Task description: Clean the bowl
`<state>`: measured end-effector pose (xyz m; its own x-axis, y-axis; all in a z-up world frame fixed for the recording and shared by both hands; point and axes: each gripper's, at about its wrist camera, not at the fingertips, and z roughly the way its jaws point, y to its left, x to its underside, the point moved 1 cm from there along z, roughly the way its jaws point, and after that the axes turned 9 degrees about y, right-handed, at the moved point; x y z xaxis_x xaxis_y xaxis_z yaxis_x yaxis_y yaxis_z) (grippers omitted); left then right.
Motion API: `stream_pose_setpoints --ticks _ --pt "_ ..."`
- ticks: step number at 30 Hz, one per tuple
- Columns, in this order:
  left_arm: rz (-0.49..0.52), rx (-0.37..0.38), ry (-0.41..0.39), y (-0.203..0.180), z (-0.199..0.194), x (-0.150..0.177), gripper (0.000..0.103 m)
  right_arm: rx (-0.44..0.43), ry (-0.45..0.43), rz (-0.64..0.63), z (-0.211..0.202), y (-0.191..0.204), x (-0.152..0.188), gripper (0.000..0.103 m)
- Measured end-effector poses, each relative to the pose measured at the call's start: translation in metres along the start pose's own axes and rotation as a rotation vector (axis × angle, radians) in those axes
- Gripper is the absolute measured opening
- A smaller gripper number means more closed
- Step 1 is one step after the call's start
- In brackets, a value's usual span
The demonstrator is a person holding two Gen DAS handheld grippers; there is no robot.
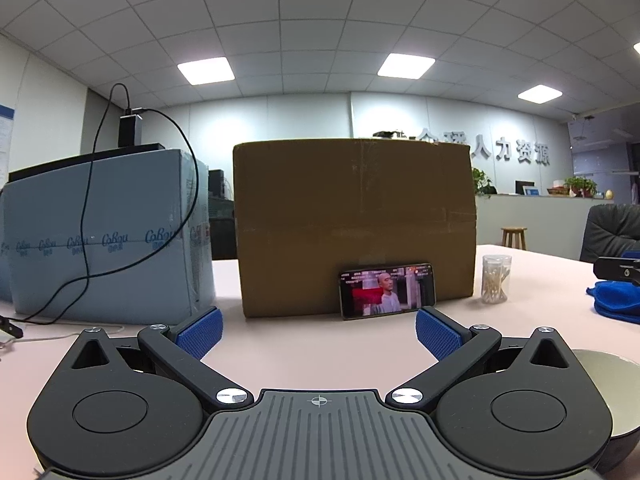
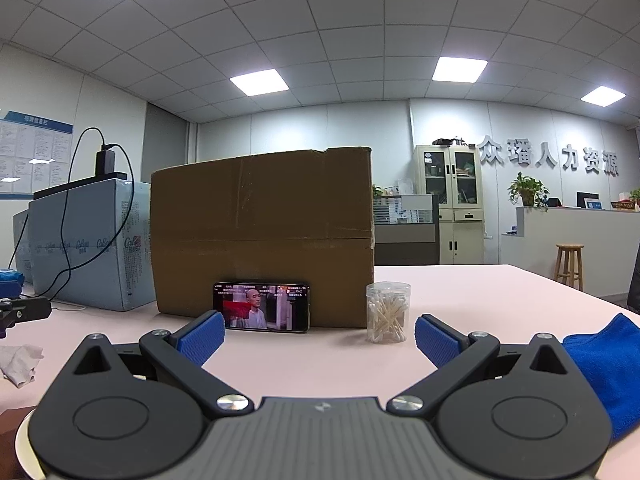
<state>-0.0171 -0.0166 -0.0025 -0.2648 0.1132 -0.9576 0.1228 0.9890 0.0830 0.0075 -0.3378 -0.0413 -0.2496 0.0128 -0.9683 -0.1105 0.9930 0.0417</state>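
Pale-rimmed, with a dark outer wall, the round bowl [image 1: 612,376] is seen upright on the pink table [image 1: 320,344], mouth upward, at the lower right of the left wrist view; being round, no long axis can be told. Most of it is hidden behind the left gripper [image 1: 319,330], whose blue-padded fingers are spread wide on nothing. The right gripper [image 2: 320,334] is likewise released and empty. A blue cloth [image 2: 600,364] lies just beside it, cut off by the frame. A brown cardboard box [image 2: 264,236], a phone [image 2: 262,307] leaning against it and a clear jar of cotton swabs [image 2: 388,312] stand beyond.
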Motion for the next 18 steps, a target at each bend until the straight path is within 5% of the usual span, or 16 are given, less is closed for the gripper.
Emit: stream_pose_setpoints --ticks 8,18 --pt "-0.012 -0.038 0.079 -0.0013 0.0028 0.0007 0.103 -0.035 0.021 0.016 0.0005 -0.0017 -0.0008 0.103" --pt "-0.009 -0.004 0.071 0.0014 -0.0024 0.0020 0.103 -0.045 0.041 0.011 0.0032 0.0000 -0.0003 0.103"
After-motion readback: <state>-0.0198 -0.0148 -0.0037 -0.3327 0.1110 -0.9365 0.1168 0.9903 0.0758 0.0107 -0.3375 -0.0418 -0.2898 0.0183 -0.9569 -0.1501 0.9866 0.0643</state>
